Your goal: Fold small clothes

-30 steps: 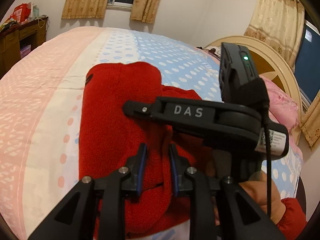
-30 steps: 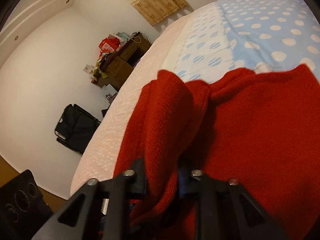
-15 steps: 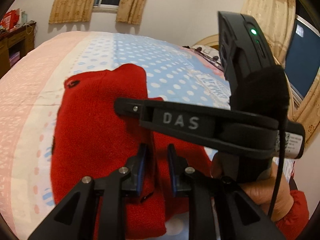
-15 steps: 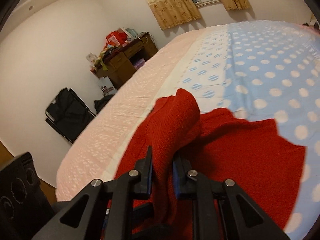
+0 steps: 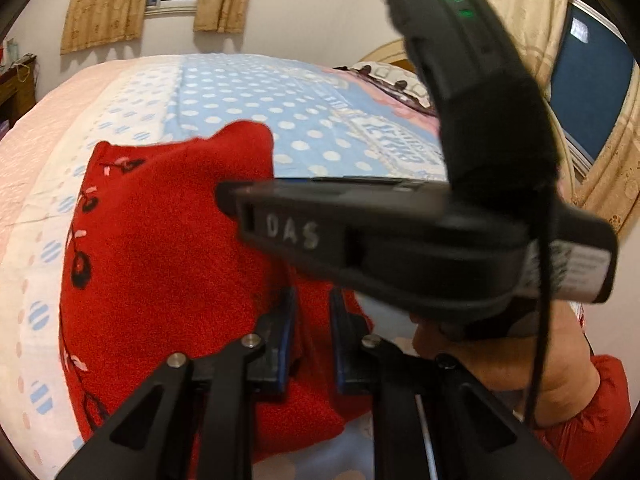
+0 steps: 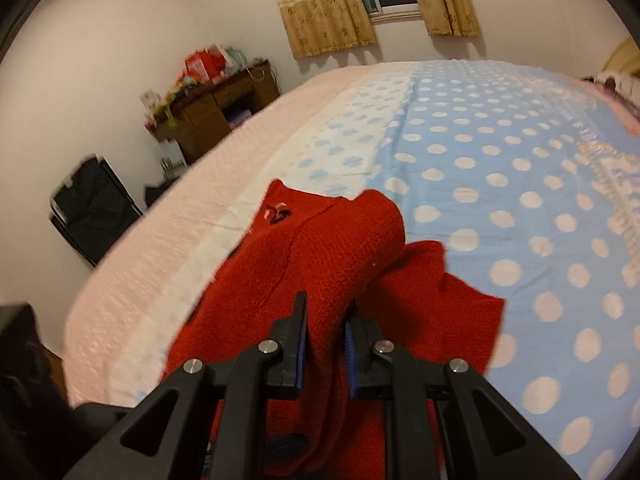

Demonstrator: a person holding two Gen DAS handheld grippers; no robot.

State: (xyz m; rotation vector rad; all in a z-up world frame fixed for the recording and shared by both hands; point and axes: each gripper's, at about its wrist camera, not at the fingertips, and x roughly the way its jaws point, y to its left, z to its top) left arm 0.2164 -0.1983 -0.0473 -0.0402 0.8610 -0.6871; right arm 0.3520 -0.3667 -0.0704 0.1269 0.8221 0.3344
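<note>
The left gripper (image 5: pixel 312 336) is closing, with a fold of the red sweater (image 5: pixel 160 264) between its blue pads. The right gripper (image 6: pixel 326 344) pinches another fold of the red sweater (image 6: pixel 344 248). The sweater lies on the near part of the dotted bed cover (image 6: pixel 500 168), partly lifted.

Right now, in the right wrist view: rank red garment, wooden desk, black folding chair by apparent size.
1. red garment, largest, though it sits nearest the camera.
2. and 3. wooden desk and black folding chair look alike in size; not ranked.
</note>
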